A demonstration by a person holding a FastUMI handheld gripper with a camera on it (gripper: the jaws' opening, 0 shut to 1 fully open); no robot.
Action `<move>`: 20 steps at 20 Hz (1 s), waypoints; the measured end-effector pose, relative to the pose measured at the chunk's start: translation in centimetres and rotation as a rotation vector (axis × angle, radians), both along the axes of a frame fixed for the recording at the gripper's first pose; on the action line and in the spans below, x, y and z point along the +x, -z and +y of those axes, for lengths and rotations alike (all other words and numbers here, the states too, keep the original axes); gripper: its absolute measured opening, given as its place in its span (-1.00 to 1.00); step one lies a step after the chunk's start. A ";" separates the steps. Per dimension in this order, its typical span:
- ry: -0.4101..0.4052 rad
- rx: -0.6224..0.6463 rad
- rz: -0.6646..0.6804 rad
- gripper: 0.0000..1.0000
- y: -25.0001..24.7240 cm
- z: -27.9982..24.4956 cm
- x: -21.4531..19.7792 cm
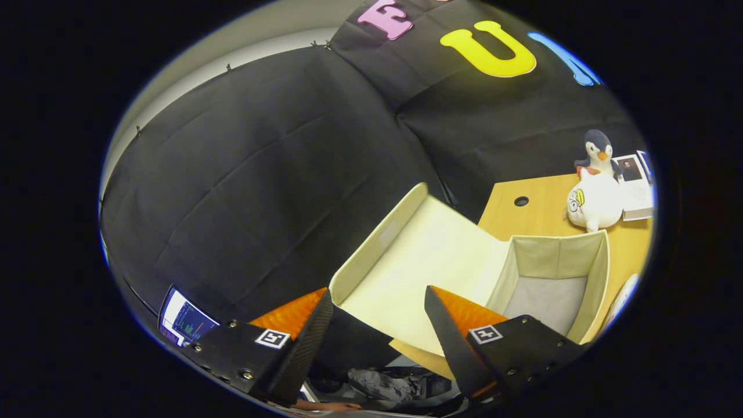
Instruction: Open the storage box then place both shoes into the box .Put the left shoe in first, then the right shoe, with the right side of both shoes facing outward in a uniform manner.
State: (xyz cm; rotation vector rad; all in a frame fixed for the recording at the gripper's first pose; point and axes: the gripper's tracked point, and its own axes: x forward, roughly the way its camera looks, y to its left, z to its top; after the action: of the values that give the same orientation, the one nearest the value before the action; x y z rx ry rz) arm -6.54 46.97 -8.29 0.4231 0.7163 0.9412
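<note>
A cream fabric storage box (pixel 554 255) stands on the wooden table (pixel 540 217), beyond the right finger. Its inside shows a grey floor with nothing in it. Its lid (pixel 418 261) is swung back and hangs out past the table's edge, just ahead of the fingers. My gripper (pixel 377 302) is open, with a wide gap between the fingers and nothing held. The lid's near edge lies across that gap.
A white plush toy (pixel 593 202) and a penguin plush (pixel 598 150) stand on the table behind the box, beside a booklet (pixel 635 186). A small screen (pixel 184 319) glows past the left finger. Dark clutter (pixel 389 384) lies low under the fingers.
</note>
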 end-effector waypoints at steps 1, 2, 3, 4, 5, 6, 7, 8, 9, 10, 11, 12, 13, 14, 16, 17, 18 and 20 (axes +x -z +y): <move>0.015 -0.012 -0.011 0.93 0.0 -0.5 0.3; 0.034 -0.024 -0.022 0.93 0.1 -1.2 0.8; 0.052 -0.040 -0.037 0.93 0.3 -2.2 1.2; 0.076 -0.059 -0.055 0.93 0.4 -3.3 1.8; 0.101 -0.082 -0.074 0.93 0.5 -4.5 2.3; 0.125 -0.104 -0.091 0.93 0.7 -5.8 3.0; 0.147 -0.126 -0.103 0.93 1.2 -7.2 3.3; 0.172 -0.148 -0.112 0.93 1.4 -8.7 3.9; 0.196 -0.168 -0.117 0.94 1.7 -10.1 4.4; 0.218 -0.181 -0.119 0.94 2.0 -11.4 4.9; 0.243 -0.190 -0.118 0.94 2.3 -12.8 5.4; 0.260 -0.202 -0.116 0.94 2.7 -14.2 5.8; 0.284 -0.222 -0.118 0.94 3.2 -15.7 6.2; 0.308 -0.248 -0.122 0.94 3.7 -17.4 6.7; 0.344 -0.293 -0.126 0.94 4.8 -20.2 7.5; 0.361 -0.308 -0.126 0.94 5.3 -21.4 7.8; 0.374 -0.321 -0.123 0.94 5.6 -22.5 8.0; 0.405 -0.348 -0.120 0.94 6.7 -24.8 8.4</move>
State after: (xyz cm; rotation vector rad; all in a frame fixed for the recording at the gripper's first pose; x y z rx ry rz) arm 1.84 22.21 -14.95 0.1898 0.6387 0.4443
